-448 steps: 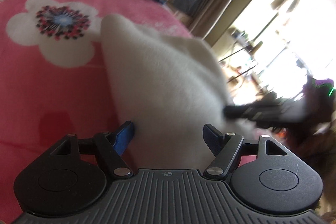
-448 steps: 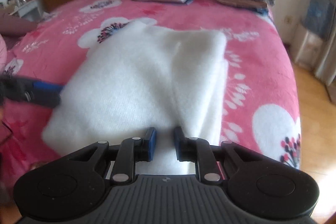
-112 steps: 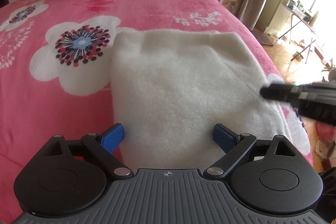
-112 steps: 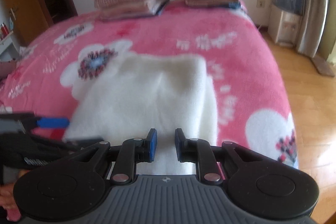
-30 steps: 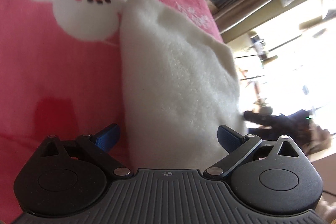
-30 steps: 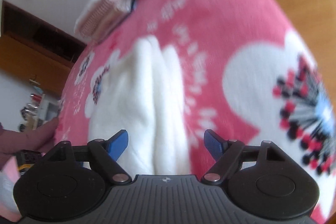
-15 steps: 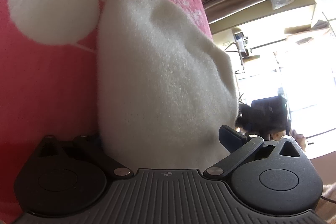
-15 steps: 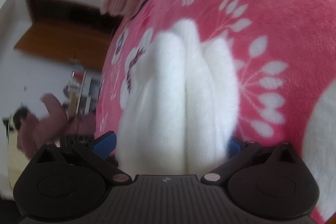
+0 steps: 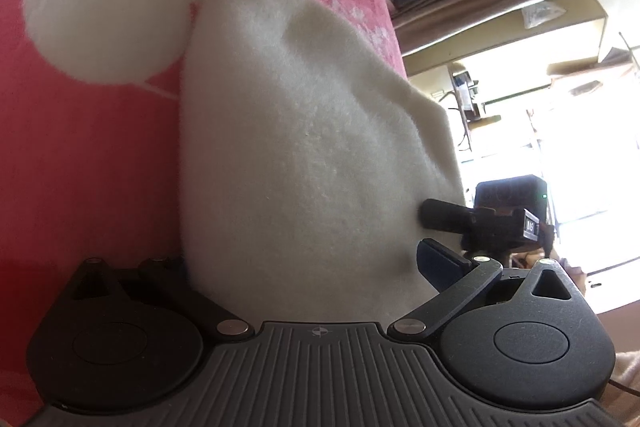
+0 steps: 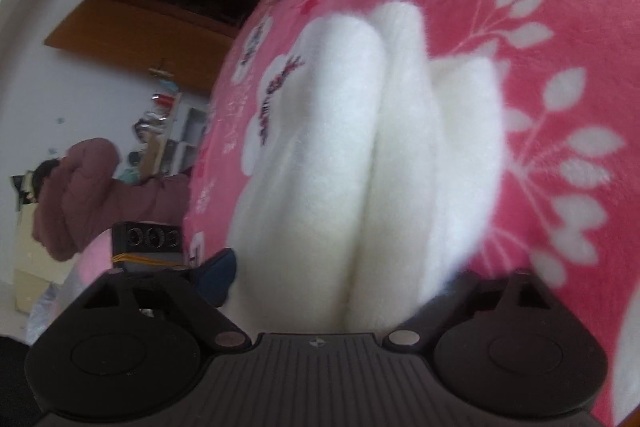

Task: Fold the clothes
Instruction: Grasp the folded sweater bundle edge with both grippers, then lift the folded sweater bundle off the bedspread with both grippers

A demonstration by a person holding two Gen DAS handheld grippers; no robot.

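White fluffy folded garment (image 9: pixel 304 155) lies on pink floral bedspread (image 9: pixel 80 155). I now straddle it: left gripper (image 9: pixel 304 267) and right gripper (image 10: pixel 340 275), jaws apart, pushed onto opposite ends. Looks like a lift.

Daylight enters from the window area (image 9: pixel 580 147) at the right of the left wrist view, which is overexposed to near white. The white garment (image 9: pixel 304 155) is evenly lit and reasonably sharp there; the pink bedspread (image 9: pixel 80 155) darkens to deep red at the lower left. The gripper body (image 9: pixel 320 379) in the foreground is in shade. The right wrist view is dimmer and softer: the garment (image 10: pixel 360 167) and the leaf print (image 10: pixel 560 155) are blurred. Both views show strong fisheye curvature, with dark vignetting in the corners.
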